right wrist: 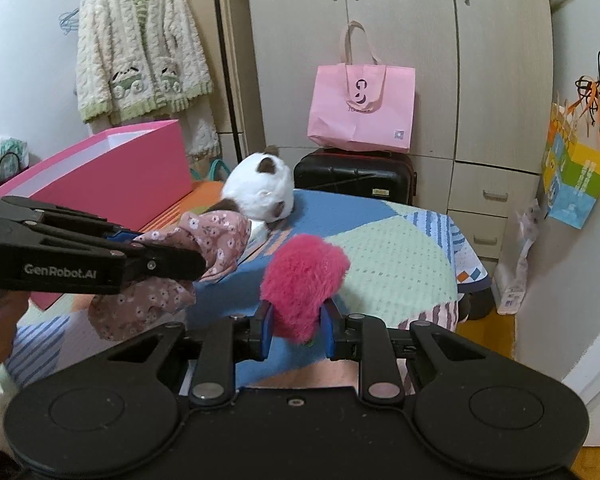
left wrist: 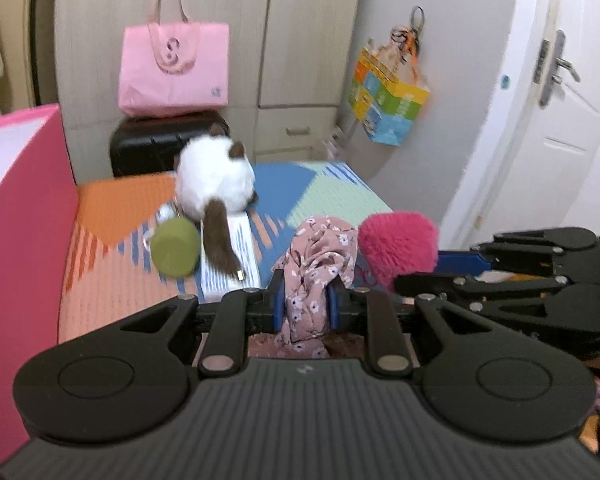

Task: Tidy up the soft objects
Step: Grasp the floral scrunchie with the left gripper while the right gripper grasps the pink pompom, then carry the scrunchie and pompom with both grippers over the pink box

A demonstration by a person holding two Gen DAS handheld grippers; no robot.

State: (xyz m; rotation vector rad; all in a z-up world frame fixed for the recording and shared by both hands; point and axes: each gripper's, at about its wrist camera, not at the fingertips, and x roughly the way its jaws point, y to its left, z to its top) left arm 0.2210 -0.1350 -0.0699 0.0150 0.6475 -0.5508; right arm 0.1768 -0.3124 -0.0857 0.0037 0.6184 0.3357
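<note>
My left gripper (left wrist: 305, 300) is shut on a pink floral cloth (left wrist: 320, 264) and holds it above the bed; the cloth also shows in the right wrist view (right wrist: 204, 240). My right gripper (right wrist: 296, 328) is shut on a fluffy magenta plush (right wrist: 304, 280), seen beside the cloth in the left wrist view (left wrist: 400, 250). The two grippers are close side by side. A white and brown plush cat (left wrist: 216, 184) lies further back on the bed (right wrist: 260, 190). An open pink box (left wrist: 20, 208) stands at the left (right wrist: 112, 172).
A green cylinder (left wrist: 176, 248) and a white striped box (left wrist: 236, 264) lie by the cat on the colourful blanket (right wrist: 392, 248). A black suitcase (right wrist: 356, 176) with a pink tote (right wrist: 362, 108) stands behind the bed. A wardrobe, hanging cardigan (right wrist: 140, 44) and door surround it.
</note>
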